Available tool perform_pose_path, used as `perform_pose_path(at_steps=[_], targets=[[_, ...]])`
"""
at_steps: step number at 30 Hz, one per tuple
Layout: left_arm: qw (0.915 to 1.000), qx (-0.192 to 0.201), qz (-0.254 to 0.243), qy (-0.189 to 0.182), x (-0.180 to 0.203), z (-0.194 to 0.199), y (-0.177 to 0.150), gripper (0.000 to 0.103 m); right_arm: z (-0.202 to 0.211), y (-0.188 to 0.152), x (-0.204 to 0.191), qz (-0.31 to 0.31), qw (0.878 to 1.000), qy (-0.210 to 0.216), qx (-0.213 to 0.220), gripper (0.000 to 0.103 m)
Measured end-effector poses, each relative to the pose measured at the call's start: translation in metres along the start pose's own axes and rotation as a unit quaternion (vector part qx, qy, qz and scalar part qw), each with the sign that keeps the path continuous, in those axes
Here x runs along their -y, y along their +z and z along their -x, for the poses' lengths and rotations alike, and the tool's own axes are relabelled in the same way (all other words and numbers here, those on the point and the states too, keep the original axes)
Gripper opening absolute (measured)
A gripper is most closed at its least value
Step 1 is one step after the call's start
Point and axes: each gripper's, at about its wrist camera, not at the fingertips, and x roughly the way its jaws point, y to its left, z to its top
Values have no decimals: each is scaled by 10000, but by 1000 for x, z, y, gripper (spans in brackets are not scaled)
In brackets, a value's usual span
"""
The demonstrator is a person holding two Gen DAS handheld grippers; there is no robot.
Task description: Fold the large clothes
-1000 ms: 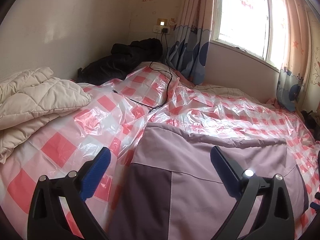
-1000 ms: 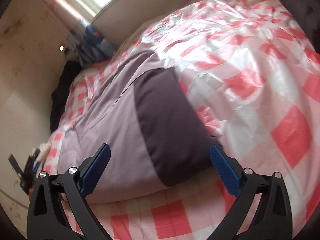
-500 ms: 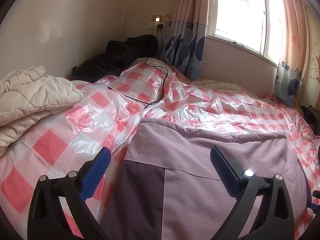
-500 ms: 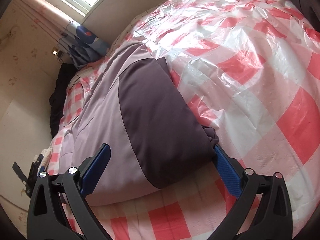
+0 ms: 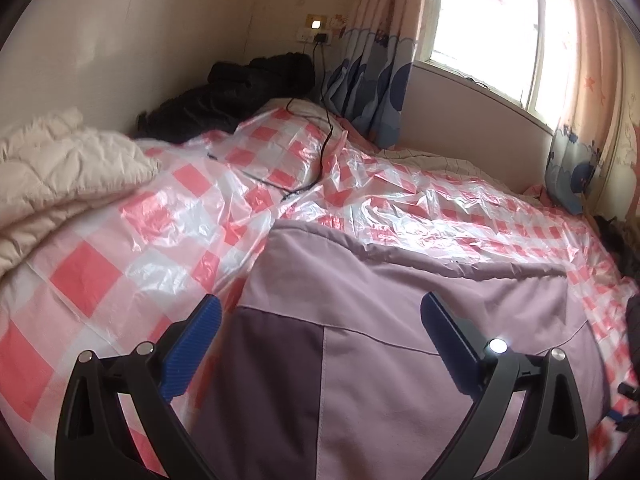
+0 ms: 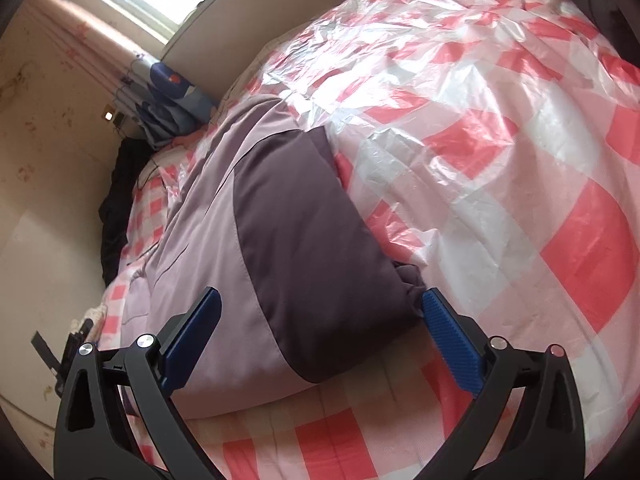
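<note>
Item count, bed area

One folded two-tone purple garment (image 5: 384, 320) lies on one bed covered by one pink-and-white checked plastic sheet (image 5: 132, 256). Also present: one cream quilted blanket (image 5: 52, 168), one black jacket (image 5: 240, 92), one black cable (image 5: 320, 152), one wall socket (image 5: 314, 34), one window (image 5: 492, 20) and two patterned curtains, left (image 5: 372, 80) and right (image 5: 580, 128). Two grippers: left gripper (image 5: 320, 320), right gripper (image 6: 320, 316).

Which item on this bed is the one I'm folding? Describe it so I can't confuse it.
On the bed's pink-checked plastic sheet, look nearest the open left gripper: the garment lies flat there. It alone is two-tone, pale lilac with dark purple panels, unlike the cream quilt and black clothes.
</note>
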Motion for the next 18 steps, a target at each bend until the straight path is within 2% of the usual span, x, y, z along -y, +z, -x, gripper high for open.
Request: perform_pose_path(at_steps=[4,8,11,13,16,18], targets=[[9961,-336,795,-156,-30,-5,2,96,10,1,13,-435,9987,251,-123,97],[9828,-746,1628,-456,-58,-2,7,95,14,4,25,-743,9960,334,-372,97],[9762,-888,1755,-916,-63,14,12,95,6,1,32,-1044,9899,672,-682,97],[9714,-1082,1739,-1204,-64,23,12,95,-1,0,32,-1022,9886,735,-820,97],[9563,-1309,2014,-1669,-74,37,3,95,-15,0,33,-1072,9866,716,-998,97],[9405,-1533,2240,-2044,-82,47,-9,95,-18,2,30,-1080,9863,736,-1007,97]])
